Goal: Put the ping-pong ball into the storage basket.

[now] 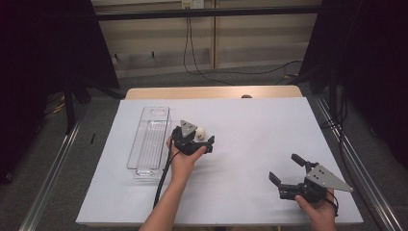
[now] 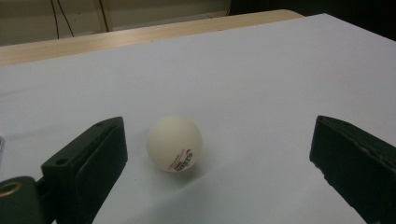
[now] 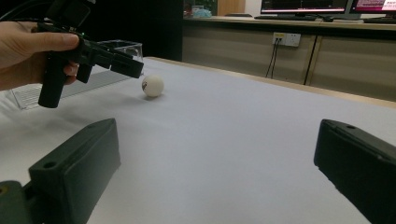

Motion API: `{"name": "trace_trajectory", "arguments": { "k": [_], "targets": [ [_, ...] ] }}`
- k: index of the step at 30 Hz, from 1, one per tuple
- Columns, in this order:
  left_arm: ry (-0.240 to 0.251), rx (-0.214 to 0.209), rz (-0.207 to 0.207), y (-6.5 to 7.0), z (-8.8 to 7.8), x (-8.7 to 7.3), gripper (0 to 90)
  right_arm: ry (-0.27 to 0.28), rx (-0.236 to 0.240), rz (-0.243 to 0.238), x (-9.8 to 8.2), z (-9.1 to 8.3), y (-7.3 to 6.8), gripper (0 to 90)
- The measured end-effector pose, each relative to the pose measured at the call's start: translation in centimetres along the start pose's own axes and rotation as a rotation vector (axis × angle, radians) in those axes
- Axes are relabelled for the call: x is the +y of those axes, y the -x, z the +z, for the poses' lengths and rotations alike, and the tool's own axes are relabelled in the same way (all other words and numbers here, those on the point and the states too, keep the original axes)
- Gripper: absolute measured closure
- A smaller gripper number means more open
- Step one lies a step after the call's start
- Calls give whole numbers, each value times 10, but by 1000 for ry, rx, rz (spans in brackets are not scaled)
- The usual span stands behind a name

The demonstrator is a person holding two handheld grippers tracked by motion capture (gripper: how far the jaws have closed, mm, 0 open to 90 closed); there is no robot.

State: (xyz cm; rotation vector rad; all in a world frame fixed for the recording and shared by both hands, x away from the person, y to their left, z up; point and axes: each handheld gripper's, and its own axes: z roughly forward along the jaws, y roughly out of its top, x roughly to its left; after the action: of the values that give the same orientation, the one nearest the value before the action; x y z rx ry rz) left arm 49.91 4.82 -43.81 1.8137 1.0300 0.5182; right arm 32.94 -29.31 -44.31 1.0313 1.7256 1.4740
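Note:
A white ping-pong ball (image 1: 200, 132) with small printed lettering rests on the white table top (image 1: 255, 130). My left gripper (image 1: 202, 135) is open around it. In the left gripper view the ball (image 2: 174, 143) lies between the jaws, close to the left one and touching neither. My right gripper (image 1: 286, 168) is held open near the front right of the table, with nothing between its jaws. The right gripper view has the ball (image 3: 153, 86) far off, just past the left gripper (image 3: 126, 65) and the hand holding it.
A clear, long plastic container (image 1: 149, 141) lies left of the ball, seemingly with nothing in it; its end wall (image 3: 125, 45) rises behind the left gripper. A wooden strip (image 1: 211, 92) borders the far edge. Dark curtains and cables stand beyond the table.

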Motion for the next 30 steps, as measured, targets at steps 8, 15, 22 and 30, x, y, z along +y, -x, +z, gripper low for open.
{"name": "trace_trajectory", "arguments": {
  "k": [8,15,22,30],
  "targets": [
    [-11,18,2,-2,1,-1,43,3,-5,-1,0,0,0,1],
    [-15,19,16,-4,2,-1,44,2,-2,-9,0,0,-1,1],
    [-21,33,6,-4,5,-2,44,2,-4,-7,0,0,0,1],
    [-15,27,-2,-7,8,-2,43,3,-2,-8,0,0,-1,2]
  ]
}}
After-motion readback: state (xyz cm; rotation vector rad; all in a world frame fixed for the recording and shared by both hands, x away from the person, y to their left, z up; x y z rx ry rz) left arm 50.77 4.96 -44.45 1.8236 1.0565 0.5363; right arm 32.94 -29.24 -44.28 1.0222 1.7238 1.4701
